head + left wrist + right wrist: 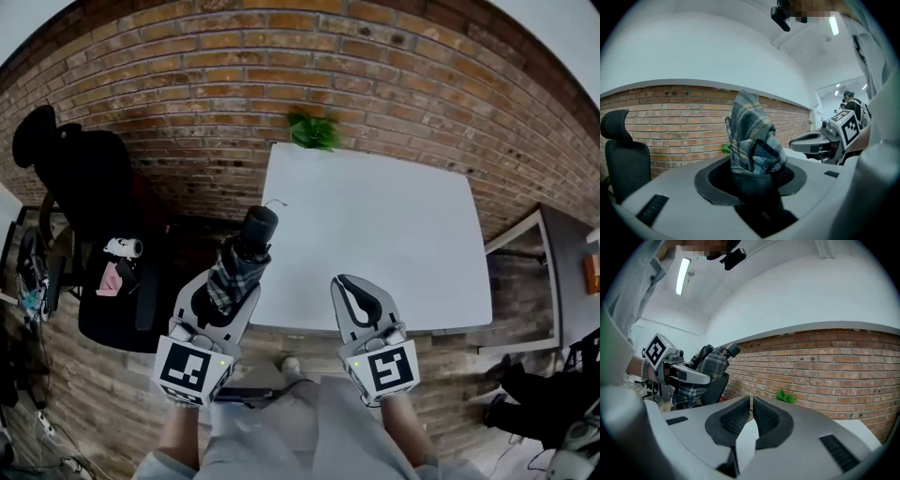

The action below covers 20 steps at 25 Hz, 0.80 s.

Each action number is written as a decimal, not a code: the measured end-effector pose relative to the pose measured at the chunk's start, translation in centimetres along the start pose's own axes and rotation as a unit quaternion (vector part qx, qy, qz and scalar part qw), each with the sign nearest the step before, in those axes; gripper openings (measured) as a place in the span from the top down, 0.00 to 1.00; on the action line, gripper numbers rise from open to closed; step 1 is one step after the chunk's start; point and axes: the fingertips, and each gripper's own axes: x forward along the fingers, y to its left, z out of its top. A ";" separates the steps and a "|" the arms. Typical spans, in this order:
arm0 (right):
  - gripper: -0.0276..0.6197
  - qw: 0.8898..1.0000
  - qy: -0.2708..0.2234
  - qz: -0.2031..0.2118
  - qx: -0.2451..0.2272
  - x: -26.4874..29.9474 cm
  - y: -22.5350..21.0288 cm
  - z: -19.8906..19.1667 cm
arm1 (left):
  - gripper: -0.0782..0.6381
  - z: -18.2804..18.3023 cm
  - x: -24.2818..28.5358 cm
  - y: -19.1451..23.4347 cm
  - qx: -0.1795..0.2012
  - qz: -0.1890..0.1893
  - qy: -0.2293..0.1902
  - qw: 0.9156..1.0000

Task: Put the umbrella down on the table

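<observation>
Where the head view looks down on both hands, the left tongs (234,272) pinch a folded plaid umbrella (225,281) partway along its bundled cloth, with the pads closed against the fabric on both sides. The umbrella slants up and away from the person. Its black handle (260,226) overlaps the near left edge of the white bench (394,234); whether it touches the bench cannot be told.

The left gripper view confirms the grip. The left tongs (751,180) enclose the umbrella (752,140), whose cloth rises out of the pads in front of the brick wall (679,122).

The right tongs (354,284) are held beside the left, over the bench's near edge, and are pressed together at the tips. In the right gripper view the right tongs (751,414) show only a narrow slit between the pads, with nothing in it. The left tongs and the umbrella (705,363) appear at that view's left.

A small green plant (312,130) stands at the bench's far edge against the wall. A black office chair (89,187) stands left of the bench, apart from it.
</observation>
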 end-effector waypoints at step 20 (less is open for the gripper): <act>0.88 0.999 0.004 -0.031 0.005 5.1 -1.6 0.8 | 0.59 -0.6 4.2 3.9 0.009 -0.047 0.025 0.999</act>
